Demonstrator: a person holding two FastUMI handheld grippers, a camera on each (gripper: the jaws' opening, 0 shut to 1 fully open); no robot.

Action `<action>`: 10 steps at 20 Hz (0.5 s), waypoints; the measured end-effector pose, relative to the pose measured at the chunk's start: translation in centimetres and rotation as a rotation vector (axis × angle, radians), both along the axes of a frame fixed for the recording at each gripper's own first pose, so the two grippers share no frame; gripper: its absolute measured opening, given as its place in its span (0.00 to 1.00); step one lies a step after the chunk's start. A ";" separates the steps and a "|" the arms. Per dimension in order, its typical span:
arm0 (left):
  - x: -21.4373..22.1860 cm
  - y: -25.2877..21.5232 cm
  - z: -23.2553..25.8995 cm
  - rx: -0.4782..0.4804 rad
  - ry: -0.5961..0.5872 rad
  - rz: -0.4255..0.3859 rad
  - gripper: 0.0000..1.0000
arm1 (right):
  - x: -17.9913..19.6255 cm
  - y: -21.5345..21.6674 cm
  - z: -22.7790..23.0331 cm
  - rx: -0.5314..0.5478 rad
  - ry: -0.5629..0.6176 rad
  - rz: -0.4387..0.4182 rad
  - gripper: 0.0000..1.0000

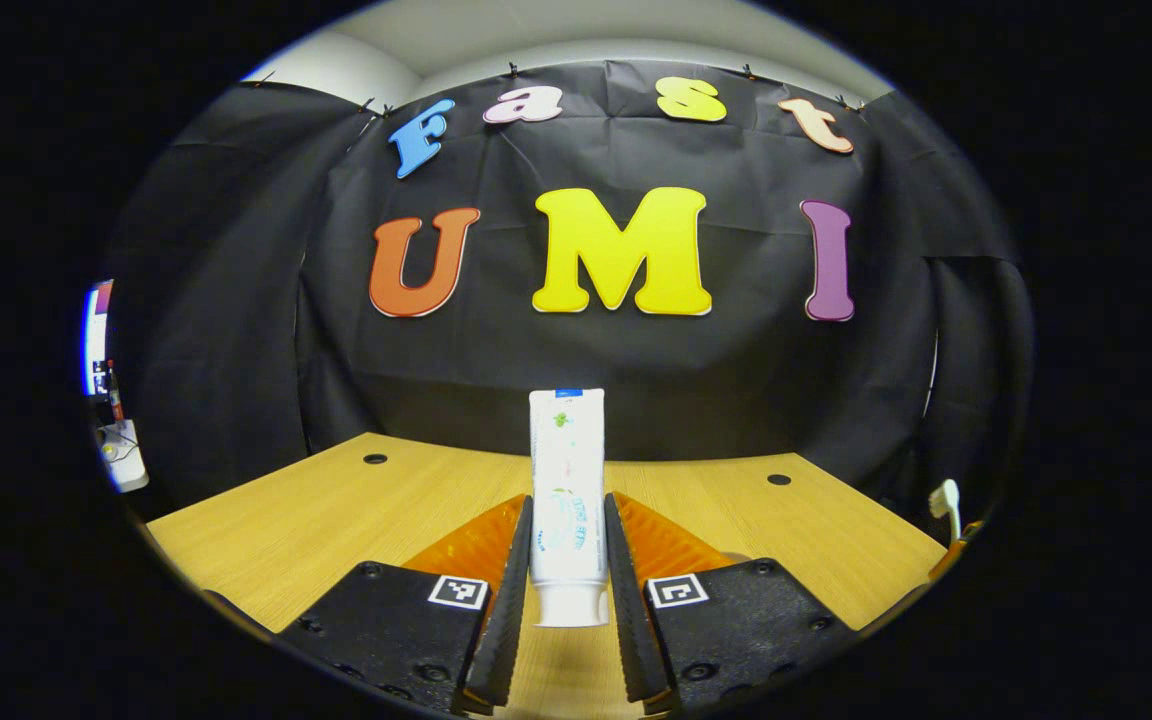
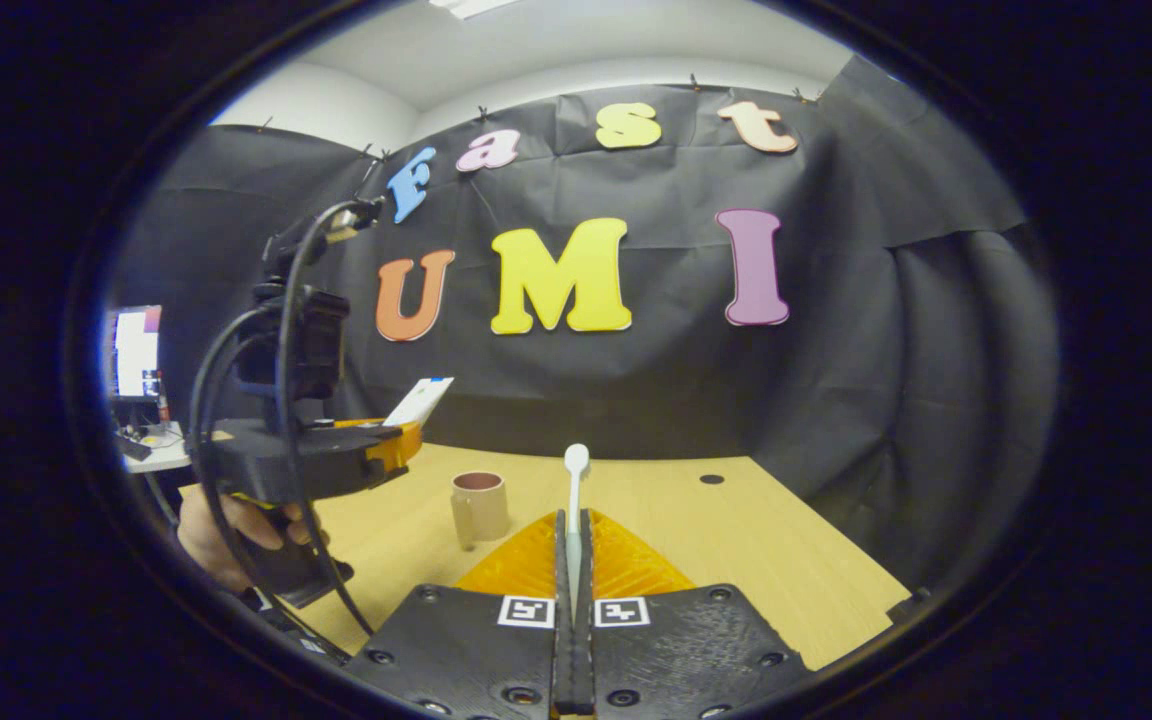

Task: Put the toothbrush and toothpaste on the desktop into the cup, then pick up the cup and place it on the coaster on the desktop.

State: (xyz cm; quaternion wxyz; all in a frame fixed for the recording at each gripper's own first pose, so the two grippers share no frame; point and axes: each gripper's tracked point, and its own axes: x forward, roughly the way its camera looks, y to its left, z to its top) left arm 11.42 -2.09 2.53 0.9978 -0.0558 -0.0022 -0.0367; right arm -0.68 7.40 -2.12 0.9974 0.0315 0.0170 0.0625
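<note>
A white toothpaste tube stands upright, cap down, pinched between the fingers of my left gripper above the wooden desktop. In the right gripper view, my right gripper is shut on a toothbrush whose pale head points up and away. A tan cup stands upright on the desktop, a little left of and beyond the right gripper's fingers. Farther left, a hand holds the left gripper above the desk, the toothpaste tube sticking out of it. The toothbrush head also shows at the left gripper view's far right edge.
The desktop has two round cable holes near the back. The black cloth wall closes off the back and right. A lit monitor and a small side table stand off to the left, beyond the desk.
</note>
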 end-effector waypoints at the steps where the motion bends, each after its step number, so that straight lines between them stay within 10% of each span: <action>1: 1.9 -0.4 0.1 -0.006 -0.008 -0.009 0.44 | 0.0 -0.3 0.2 0.000 -0.007 -0.010 0.00; 10: 11.8 -4.4 -1.7 0.009 -0.051 -0.125 0.44 | 0.9 -1.5 0.3 0.019 0.010 -0.021 0.00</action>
